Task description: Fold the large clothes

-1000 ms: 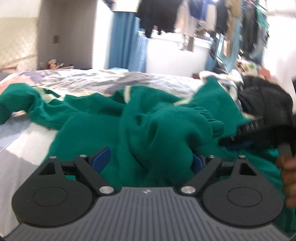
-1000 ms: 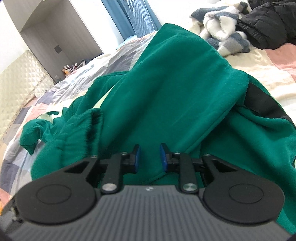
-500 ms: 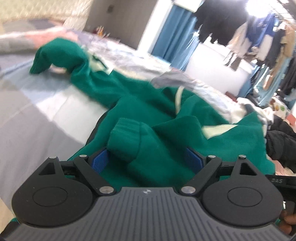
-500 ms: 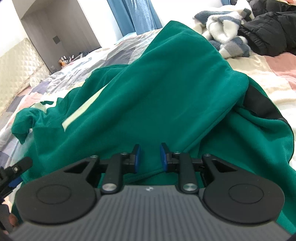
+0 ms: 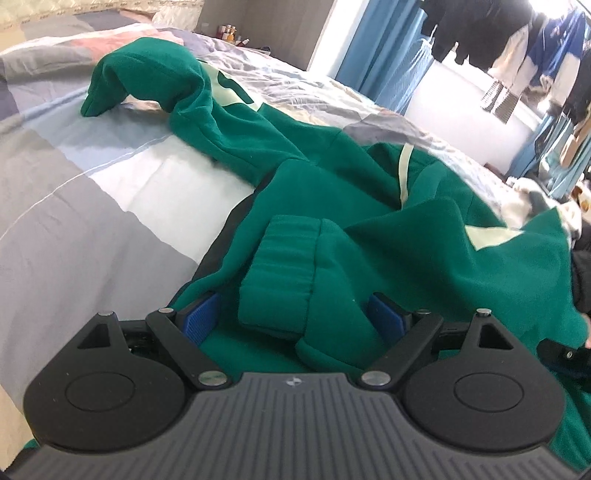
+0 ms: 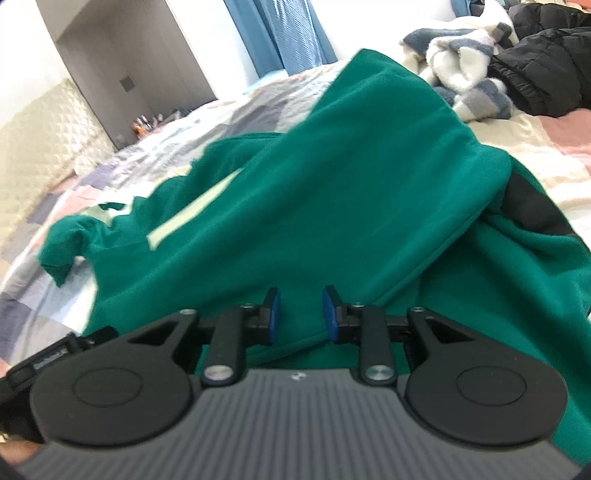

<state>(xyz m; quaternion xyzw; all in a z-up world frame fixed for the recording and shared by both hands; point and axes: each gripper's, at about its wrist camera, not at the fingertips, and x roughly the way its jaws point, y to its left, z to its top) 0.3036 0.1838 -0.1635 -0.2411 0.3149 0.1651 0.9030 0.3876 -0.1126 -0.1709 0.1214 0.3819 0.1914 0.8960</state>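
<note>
Green fleece sweatshirt (image 5: 388,251) sprawls on my patchwork bed (image 5: 92,192); my left gripper (image 5: 295,317) spread around its cuff, right gripper (image 6: 298,314) pinching a fold.

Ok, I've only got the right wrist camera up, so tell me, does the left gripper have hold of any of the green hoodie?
Observer: No. In the left wrist view the left gripper is wide open. The ribbed cuff of the green hoodie lies between its fingers, not clamped.
Operator: Can you see anything that shows where the neck end is?
Observer: Yes, a pale drawstring lies on the fabric beyond that cuff.
Operator: What's past the bed that way?
Observer: Clothes hanging by a bright window, next to blue curtains.
</note>
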